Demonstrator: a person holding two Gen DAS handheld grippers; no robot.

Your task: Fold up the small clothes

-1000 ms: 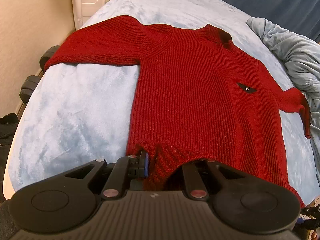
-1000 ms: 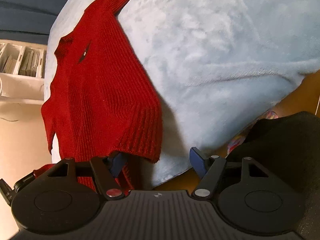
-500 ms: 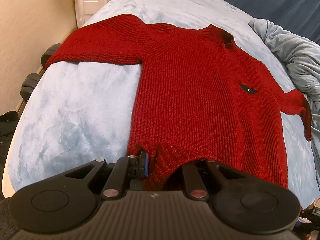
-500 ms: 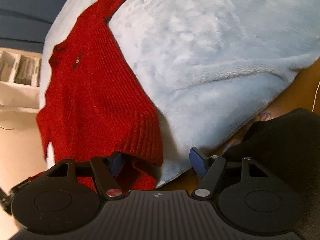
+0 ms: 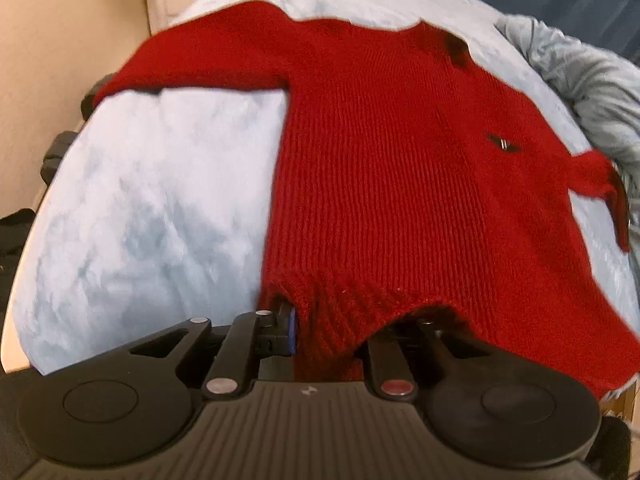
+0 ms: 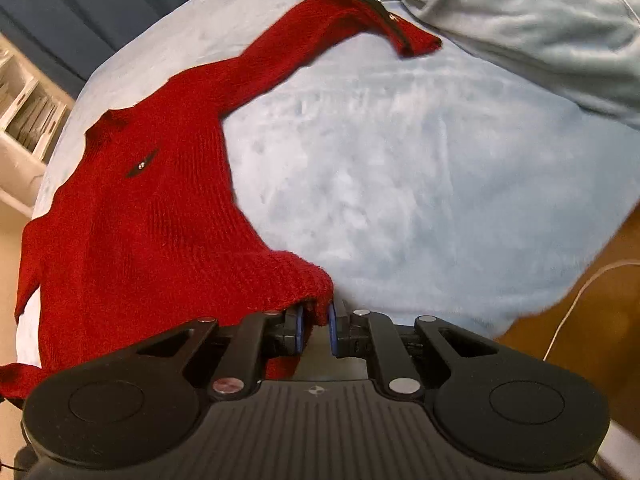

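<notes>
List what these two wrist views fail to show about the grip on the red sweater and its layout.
- Left wrist view: the left gripper right fingertip, buried under the red sweater hem.
- Left wrist view: the far sleeve cuff, lost to motion blur at the light blue blanket edge.
- Right wrist view: the right gripper grip depth, hem covers the pads.
- Both views: the chest logo, too small to read.

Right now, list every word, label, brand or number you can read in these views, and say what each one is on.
No readable text in either view.
Red sweater: small dark chest badge, no letters legible.
Left gripper and right gripper: small diamond mark on each body, not a word.
</notes>
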